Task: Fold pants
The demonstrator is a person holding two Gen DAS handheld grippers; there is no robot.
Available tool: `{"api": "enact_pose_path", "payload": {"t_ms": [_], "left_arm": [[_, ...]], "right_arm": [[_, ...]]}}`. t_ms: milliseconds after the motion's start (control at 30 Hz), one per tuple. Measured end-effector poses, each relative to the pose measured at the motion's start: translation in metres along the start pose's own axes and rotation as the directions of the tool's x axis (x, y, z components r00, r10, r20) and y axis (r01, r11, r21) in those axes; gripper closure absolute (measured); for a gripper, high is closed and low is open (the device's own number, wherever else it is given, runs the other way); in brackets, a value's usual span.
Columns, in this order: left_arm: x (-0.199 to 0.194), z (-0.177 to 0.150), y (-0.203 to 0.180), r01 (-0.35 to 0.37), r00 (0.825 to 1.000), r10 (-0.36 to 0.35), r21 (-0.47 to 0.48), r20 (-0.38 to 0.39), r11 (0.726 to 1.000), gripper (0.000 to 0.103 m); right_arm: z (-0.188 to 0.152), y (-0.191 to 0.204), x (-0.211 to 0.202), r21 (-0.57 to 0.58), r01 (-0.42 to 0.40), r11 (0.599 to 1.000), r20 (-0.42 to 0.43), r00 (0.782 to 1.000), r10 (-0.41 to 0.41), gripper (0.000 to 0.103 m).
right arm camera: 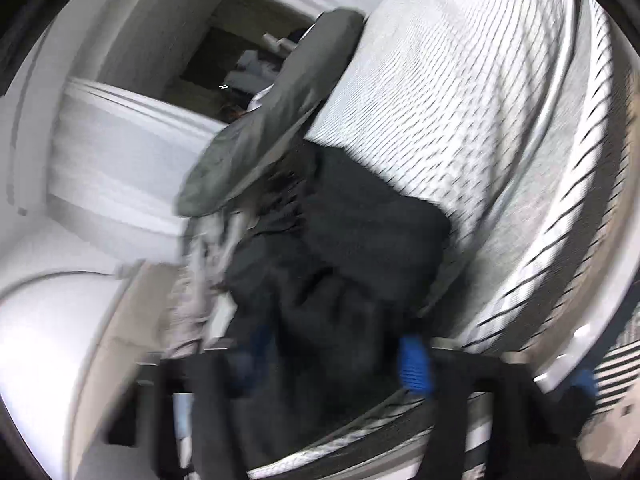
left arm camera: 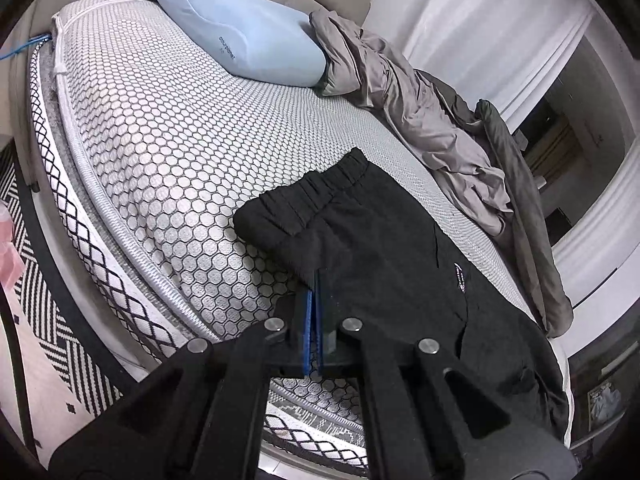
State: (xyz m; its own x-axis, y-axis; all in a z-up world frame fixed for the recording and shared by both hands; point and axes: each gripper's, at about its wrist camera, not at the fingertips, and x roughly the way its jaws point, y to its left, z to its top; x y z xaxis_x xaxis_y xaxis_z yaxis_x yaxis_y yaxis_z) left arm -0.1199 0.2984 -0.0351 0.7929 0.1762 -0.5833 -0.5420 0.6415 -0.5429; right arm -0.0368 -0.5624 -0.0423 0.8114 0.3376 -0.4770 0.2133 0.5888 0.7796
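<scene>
Black pants [left arm camera: 384, 248] lie on the bed's honeycomb-patterned mattress [left arm camera: 168, 152], elastic waistband toward the pillow, legs running toward the bed's foot. My left gripper [left arm camera: 316, 292] is shut, its blue-padded fingers pinching the near side edge of the pants below the waistband. The right wrist view is blurred. There the pants [right arm camera: 344, 240] show as a dark bunched mass, and my right gripper [right arm camera: 336, 356] is open, its blue pads [right arm camera: 414, 364] wide apart with the black cloth lying between them.
A light blue pillow [left arm camera: 240, 32] lies at the head of the bed. A rumpled grey blanket [left arm camera: 432, 120] runs along the far side and shows in the right wrist view [right arm camera: 272, 120]. A black-and-white rug [left arm camera: 48, 320] covers the floor beside the bed. White curtains [left arm camera: 500, 28] hang beyond.
</scene>
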Motion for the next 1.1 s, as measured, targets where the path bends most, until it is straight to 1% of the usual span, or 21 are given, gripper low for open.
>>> {"api": "enact_pose_path", "payload": {"t_ms": [33, 67, 100, 133, 167, 200, 233, 267, 300, 400, 467, 533, 567, 667, 767, 833, 900, 933, 1000, 1033, 1100], "left_arm": [[-0.001, 0.000, 0.000, -0.003, 1.000, 0.003, 0.001, -0.004, 1.000, 0.103], [-0.005, -0.001, -0.001, -0.013, 1.000, 0.013, 0.009, -0.008, 1.000, 0.103], [-0.008, -0.001, 0.000, -0.018, 1.000, 0.018, 0.015, -0.011, 1.000, 0.103], [-0.011, -0.002, 0.001, -0.023, 1.000, 0.024, 0.018, -0.014, 1.000, 0.103], [-0.014, -0.003, 0.003, -0.033, 0.999, 0.034, 0.022, -0.021, 0.999, 0.103], [-0.016, -0.003, 0.005, -0.036, 0.999, 0.037, 0.020, -0.026, 0.999, 0.103], [-0.018, -0.003, 0.009, -0.033, 0.999, 0.034, 0.016, -0.033, 0.999, 0.103], [-0.020, -0.003, 0.010, -0.030, 0.999, 0.031, 0.014, -0.040, 0.999, 0.103], [-0.023, -0.001, 0.011, -0.025, 0.999, 0.026, 0.018, -0.035, 1.000, 0.103], [-0.036, 0.010, -0.001, -0.019, 1.000, 0.019, 0.049, 0.005, 0.999, 0.103], [-0.043, 0.021, -0.012, -0.002, 1.000, 0.000, 0.064, 0.030, 0.998, 0.103], [-0.042, 0.036, -0.027, 0.002, 0.999, -0.006, 0.081, 0.047, 0.997, 0.103], [-0.038, 0.045, -0.036, 0.005, 0.999, -0.010, 0.089, 0.052, 0.996, 0.103], [-0.027, 0.069, -0.060, 0.005, 0.998, -0.013, 0.111, 0.066, 0.994, 0.103], [-0.004, 0.102, -0.091, -0.005, 0.997, -0.006, 0.133, 0.078, 0.991, 0.103], [0.016, 0.120, -0.108, -0.016, 0.998, 0.007, 0.138, 0.069, 0.990, 0.103], [0.048, 0.144, -0.130, -0.033, 0.998, 0.026, 0.152, 0.049, 0.988, 0.103], [0.068, 0.154, -0.140, -0.045, 0.999, 0.041, 0.163, 0.026, 0.986, 0.103], [0.104, 0.169, -0.154, -0.064, 0.998, 0.062, 0.159, 0.014, 0.985, 0.103], [0.127, 0.178, -0.160, -0.075, 0.997, 0.074, 0.153, 0.012, 0.985, 0.102], [0.164, 0.188, -0.168, -0.110, 0.993, 0.117, 0.172, -0.029, 0.979, 0.097]], "right_arm": [[-0.002, 0.004, -0.004, -0.025, 0.023, 0.999, 0.009, 1.000, -0.022, 0.086], [-0.003, 0.012, -0.010, -0.059, 0.037, 0.998, 0.023, 0.999, -0.036, 0.089], [-0.007, 0.022, -0.018, -0.123, 0.051, 0.991, 0.047, 0.998, -0.045, 0.091], [-0.009, 0.028, -0.022, -0.166, 0.067, 0.984, 0.057, 0.997, -0.058, 0.092], [-0.011, 0.033, -0.027, -0.210, 0.100, 0.973, 0.064, 0.994, -0.088, 0.092], [-0.012, 0.033, -0.029, -0.222, 0.123, 0.967, 0.058, 0.992, -0.112, 0.092], [-0.013, 0.030, -0.027, -0.229, 0.159, 0.960, 0.030, 0.987, -0.157, 0.092], [-0.013, 0.029, -0.027, -0.233, 0.171, 0.957, 0.019, 0.985, -0.171, 0.092], [-0.014, 0.035, -0.030, -0.266, 0.177, 0.948, 0.018, 0.984, -0.178, 0.092], [-0.018, 0.069, -0.041, -0.367, 0.170, 0.915, 0.072, 0.985, -0.154, 0.092], [-0.013, 0.091, -0.044, -0.399, 0.154, 0.904, 0.101, 0.987, -0.124, 0.092], [-0.005, 0.114, -0.045, -0.417, 0.146, 0.897, 0.131, 0.986, -0.100, 0.092], [0.005, 0.128, -0.040, -0.424, 0.152, 0.893, 0.156, 0.983, -0.093, 0.092], [0.031, 0.158, -0.027, -0.413, 0.160, 0.896, 0.209, 0.975, -0.078, 0.092], [0.063, 0.192, 0.000, -0.415, 0.163, 0.895, 0.245, 0.968, -0.062, 0.092], [0.088, 0.212, 0.028, -0.417, 0.155, 0.896, 0.233, 0.971, -0.060, 0.092], [0.107, 0.230, 0.060, -0.431, 0.177, 0.885, 0.227, 0.970, -0.084, 0.092], [0.120, 0.239, 0.084, -0.442, 0.187, 0.877, 0.221, 0.971, -0.096, 0.092], [0.137, 0.252, 0.120, -0.458, 0.235, 0.857, 0.223, 0.964, -0.146, 0.091], [0.142, 0.254, 0.134, -0.467, 0.253, 0.847, 0.228, 0.960, -0.161, 0.089], [0.152, 0.254, 0.169, -0.470, 0.291, 0.833, 0.233, 0.951, -0.202, 0.073]]}}
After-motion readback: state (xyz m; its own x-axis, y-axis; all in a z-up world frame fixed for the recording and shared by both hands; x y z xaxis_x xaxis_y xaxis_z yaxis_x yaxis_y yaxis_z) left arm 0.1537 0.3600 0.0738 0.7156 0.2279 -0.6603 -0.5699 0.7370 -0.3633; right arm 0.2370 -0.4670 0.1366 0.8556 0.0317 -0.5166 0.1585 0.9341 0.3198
